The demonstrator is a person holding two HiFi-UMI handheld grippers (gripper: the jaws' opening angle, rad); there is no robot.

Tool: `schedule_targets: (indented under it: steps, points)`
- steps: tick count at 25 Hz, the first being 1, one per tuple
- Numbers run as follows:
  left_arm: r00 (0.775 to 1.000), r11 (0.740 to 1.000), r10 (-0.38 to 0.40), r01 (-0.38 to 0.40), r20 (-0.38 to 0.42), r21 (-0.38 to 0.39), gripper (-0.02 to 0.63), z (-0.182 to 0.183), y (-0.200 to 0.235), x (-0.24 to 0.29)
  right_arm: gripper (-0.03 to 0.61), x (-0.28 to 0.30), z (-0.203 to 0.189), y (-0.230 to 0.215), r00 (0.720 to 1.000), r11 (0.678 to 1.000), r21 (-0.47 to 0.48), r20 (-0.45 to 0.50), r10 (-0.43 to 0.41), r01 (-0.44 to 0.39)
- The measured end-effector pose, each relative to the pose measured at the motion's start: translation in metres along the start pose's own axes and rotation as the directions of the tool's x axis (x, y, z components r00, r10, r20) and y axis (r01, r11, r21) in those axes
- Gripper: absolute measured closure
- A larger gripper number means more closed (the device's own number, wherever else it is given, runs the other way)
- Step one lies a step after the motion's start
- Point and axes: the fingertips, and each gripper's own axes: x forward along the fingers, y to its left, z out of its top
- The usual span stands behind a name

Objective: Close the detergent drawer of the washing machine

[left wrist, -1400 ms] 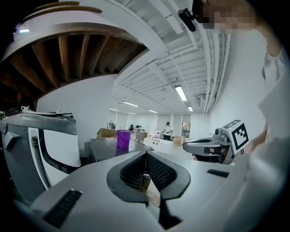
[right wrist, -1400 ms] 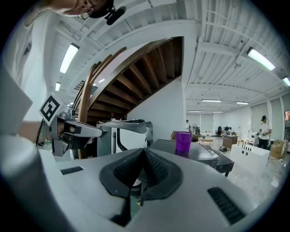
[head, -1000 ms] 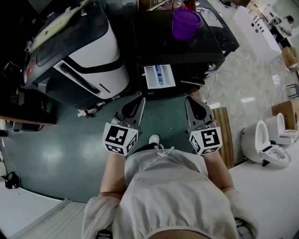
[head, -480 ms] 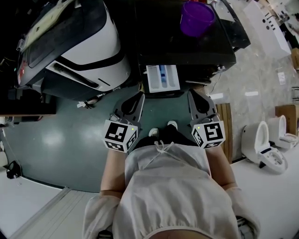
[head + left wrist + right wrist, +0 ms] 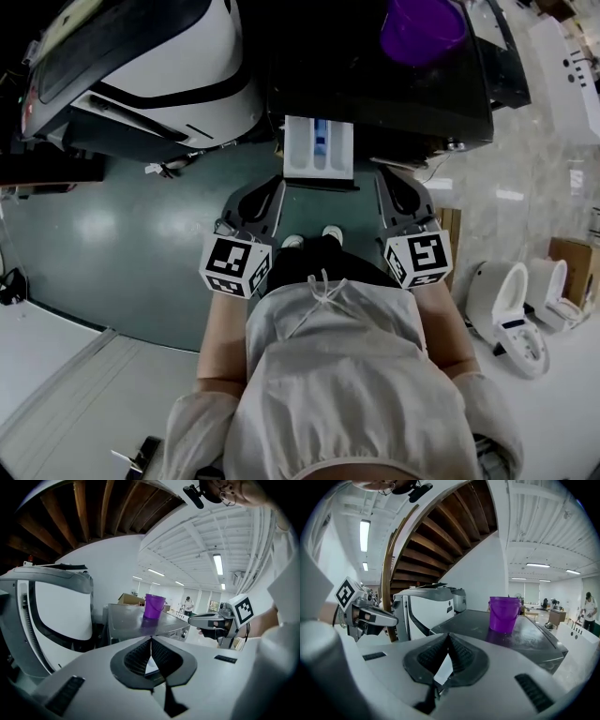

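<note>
The black washing machine (image 5: 394, 84) stands at the top of the head view with a purple bucket (image 5: 422, 28) on its lid. Its white detergent drawer (image 5: 319, 147), with a blue insert, sticks out of the front. My left gripper (image 5: 277, 184) is just below the drawer's left corner and is shut on nothing. My right gripper (image 5: 386, 176) is to the right of the drawer, also shut and empty. Neither touches the drawer. The left gripper view shows its closed jaws, the bucket (image 5: 153, 605) and the right gripper (image 5: 213, 620). The right gripper view shows the bucket (image 5: 504, 613) and the left gripper (image 5: 370, 616).
A large white and black appliance (image 5: 159, 66) stands close to the left of the washing machine. A wooden board (image 5: 448, 225) lies on the floor to the right, and a white toilet-like unit (image 5: 502, 300) sits further right. The floor below is dark green (image 5: 122, 244).
The person has stepped toward the washing machine. Both grippers have moved forward and now sit beside the open drawer. Both stay shut.
</note>
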Motion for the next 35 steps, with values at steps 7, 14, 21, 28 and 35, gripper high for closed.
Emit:
schedule_targets:
  steps: [7, 14, 21, 28, 35]
  points:
    - [0.993, 0.992, 0.075, -0.084, -0.093, -0.089, 0.594, -0.069, -0.001, 0.016, 0.574, 0.020, -0.057, -0.014, 0.993, 0.997, 0.020, -0.091, 0.074, -0.072]
    - [0.979, 0.988, 0.099, -0.117, -0.176, -0.099, 0.595, -0.122, -0.007, 0.038, 0.574, 0.031, -0.098, -0.018, 0.987, 0.995, 0.031, -0.128, 0.100, -0.097]
    - [0.971, 0.974, 0.193, -0.206, -0.138, -0.090, 0.595, -0.143, 0.003, 0.059, 0.574, 0.040, -0.114, -0.024, 0.986, 0.994, 0.041, -0.124, 0.108, -0.104]
    - [0.972, 0.969, 0.203, -0.217, -0.122, -0.117, 0.595, -0.144, 0.004, 0.061, 0.574, 0.042, -0.122, -0.028, 0.983, 0.991, 0.052, -0.134, 0.127, -0.121]
    - [0.971, 0.972, 0.202, -0.215, -0.130, -0.095, 0.595, -0.143, 0.005, 0.062, 0.574, 0.048, -0.121, -0.032, 0.983, 0.990, 0.062, -0.123, 0.133, -0.126]
